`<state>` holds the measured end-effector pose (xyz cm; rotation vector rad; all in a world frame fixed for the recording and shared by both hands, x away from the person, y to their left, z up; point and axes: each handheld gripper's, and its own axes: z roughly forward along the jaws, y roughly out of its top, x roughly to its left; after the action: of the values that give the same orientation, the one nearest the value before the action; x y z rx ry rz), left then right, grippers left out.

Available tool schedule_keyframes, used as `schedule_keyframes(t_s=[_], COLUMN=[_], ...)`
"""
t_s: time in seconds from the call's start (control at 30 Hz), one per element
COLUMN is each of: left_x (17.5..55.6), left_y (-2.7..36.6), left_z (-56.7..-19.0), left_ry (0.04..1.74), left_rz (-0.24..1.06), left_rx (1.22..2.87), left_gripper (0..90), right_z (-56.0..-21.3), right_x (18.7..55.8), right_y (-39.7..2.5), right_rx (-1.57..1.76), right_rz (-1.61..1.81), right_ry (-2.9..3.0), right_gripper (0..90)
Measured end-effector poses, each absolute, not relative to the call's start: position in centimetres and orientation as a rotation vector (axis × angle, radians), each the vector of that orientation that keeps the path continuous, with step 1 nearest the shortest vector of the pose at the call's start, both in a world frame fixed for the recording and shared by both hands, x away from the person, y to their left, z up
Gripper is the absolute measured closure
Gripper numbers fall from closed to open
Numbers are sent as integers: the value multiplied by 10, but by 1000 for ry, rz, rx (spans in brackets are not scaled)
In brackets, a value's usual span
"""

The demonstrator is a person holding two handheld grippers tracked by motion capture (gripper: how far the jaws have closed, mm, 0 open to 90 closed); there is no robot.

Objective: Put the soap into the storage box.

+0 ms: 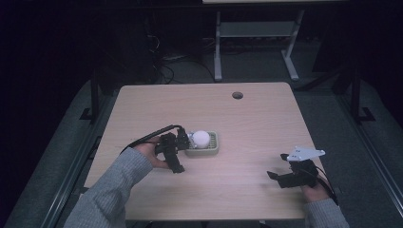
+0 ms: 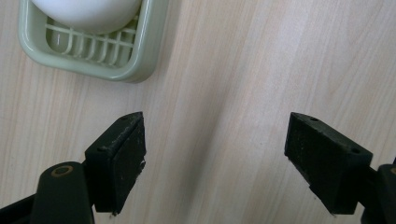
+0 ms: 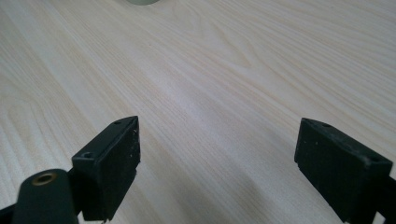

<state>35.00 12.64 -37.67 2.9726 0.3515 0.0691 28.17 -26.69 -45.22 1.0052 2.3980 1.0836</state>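
Soap (image 1: 200, 138) in its green dish (image 1: 215, 150) lay just beside the spread left gripper (image 1: 182, 138); the right gripper (image 1: 278, 177), also spread, sat well apart.

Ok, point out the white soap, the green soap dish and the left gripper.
white soap (image 1: 200, 138), high view, its rounded top.
green soap dish (image 2: 135, 65), left gripper view, its near rim.
left gripper (image 2: 215, 149), left gripper view, midway between its open jaws.

We see a light wooden table (image 1: 247, 118) with a round cable hole (image 1: 237, 95), grey floor (image 1: 256, 66) around it, and a white-legged desk frame (image 1: 256, 33) behind in darkness.
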Motion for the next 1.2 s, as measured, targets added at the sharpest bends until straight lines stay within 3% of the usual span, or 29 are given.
schedule_keyframes(t_s=[1.2], left_x=[319], left_y=[155], left_z=[-397], left_ry=[386], left_rz=[71], left_rx=[2942], left_gripper=[200], right_z=[-453], right_x=[281], right_y=[-265], right_rx=[1002], right_rz=[1081], right_ry=[2407], right_gripper=[137])
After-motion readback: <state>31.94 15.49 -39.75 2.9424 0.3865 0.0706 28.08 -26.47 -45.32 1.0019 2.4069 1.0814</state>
